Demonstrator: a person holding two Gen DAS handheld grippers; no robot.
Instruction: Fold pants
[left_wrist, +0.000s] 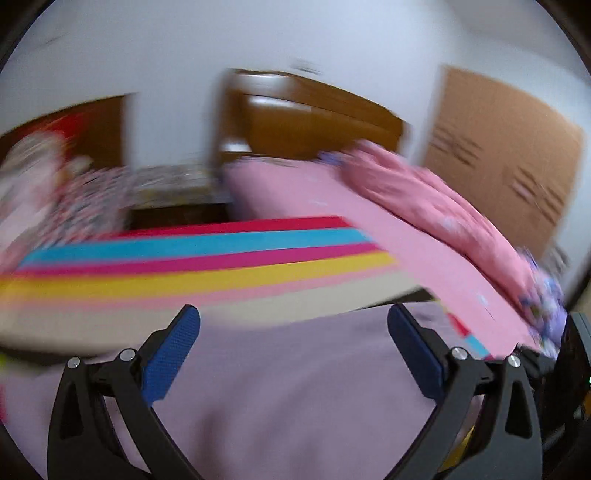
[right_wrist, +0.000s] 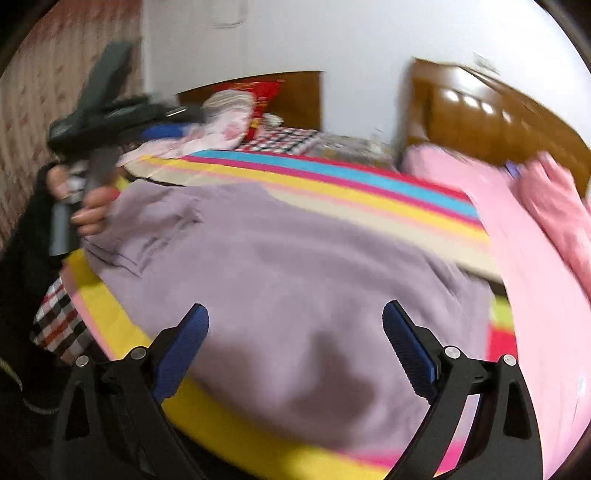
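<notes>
A: Status on the pants (right_wrist: 280, 280)?
B: Lilac, lying in a rumpled heap on the bed, on top of the striped sheet (right_wrist: 369, 192). Both views are motion-blurred, so fold lines are hard to read.
A: Right tool (right_wrist: 295, 332)?
B: Jaws spread wide, nothing between them. It hangs over the near part of the pants; whether it touches the cloth I can't tell.
A: Left tool (left_wrist: 293, 332)?
B: Same in its own view: blue pads far apart, empty, lilac cloth below and between the fingers. From the right wrist view it shows at far left, gripped by the person's hand (right_wrist: 92, 206), above the far-left edge of the pants.
A: Anything else on the bed?
B: Pink quilt (left_wrist: 424, 195) bunched along the right side, next to a pink sheet. Wooden headboard (left_wrist: 314, 114) behind. Some patterned cloth piled at the far left, too blurred to identify.
</notes>
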